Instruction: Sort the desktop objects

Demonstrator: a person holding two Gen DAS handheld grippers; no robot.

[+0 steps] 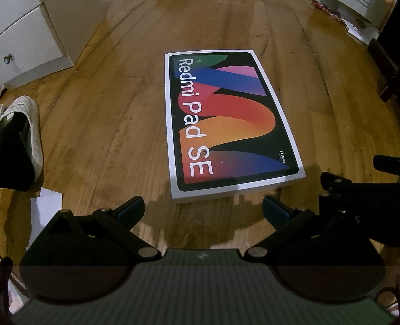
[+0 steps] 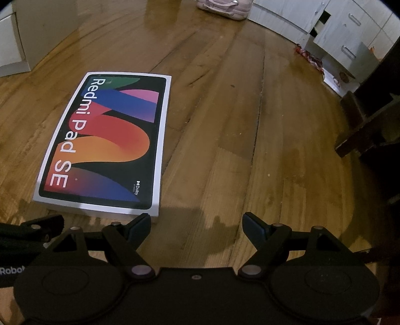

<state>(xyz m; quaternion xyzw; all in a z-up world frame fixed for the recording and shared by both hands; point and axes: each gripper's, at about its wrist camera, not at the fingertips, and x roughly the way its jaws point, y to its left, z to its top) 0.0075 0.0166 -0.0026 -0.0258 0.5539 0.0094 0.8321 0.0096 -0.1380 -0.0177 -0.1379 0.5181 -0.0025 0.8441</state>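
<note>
A white Redmi Pad SE box (image 1: 230,125) with a colourful printed lid lies flat on the wooden floor (image 1: 112,125). My left gripper (image 1: 202,210) is open and empty, just short of the box's near edge. The box also shows in the right wrist view (image 2: 105,147), ahead and to the left. My right gripper (image 2: 197,225) is open and empty over bare floor (image 2: 250,125), to the right of the box's near corner. The right gripper's side shows in the left wrist view (image 1: 350,190).
White cabinet (image 1: 27,42) at far left, a white shoe (image 1: 27,130) and paper (image 1: 47,207) at left. In the right wrist view, white drawers (image 2: 347,32), a pink bag (image 2: 222,7) at the back, and dark furniture legs (image 2: 362,132) at right.
</note>
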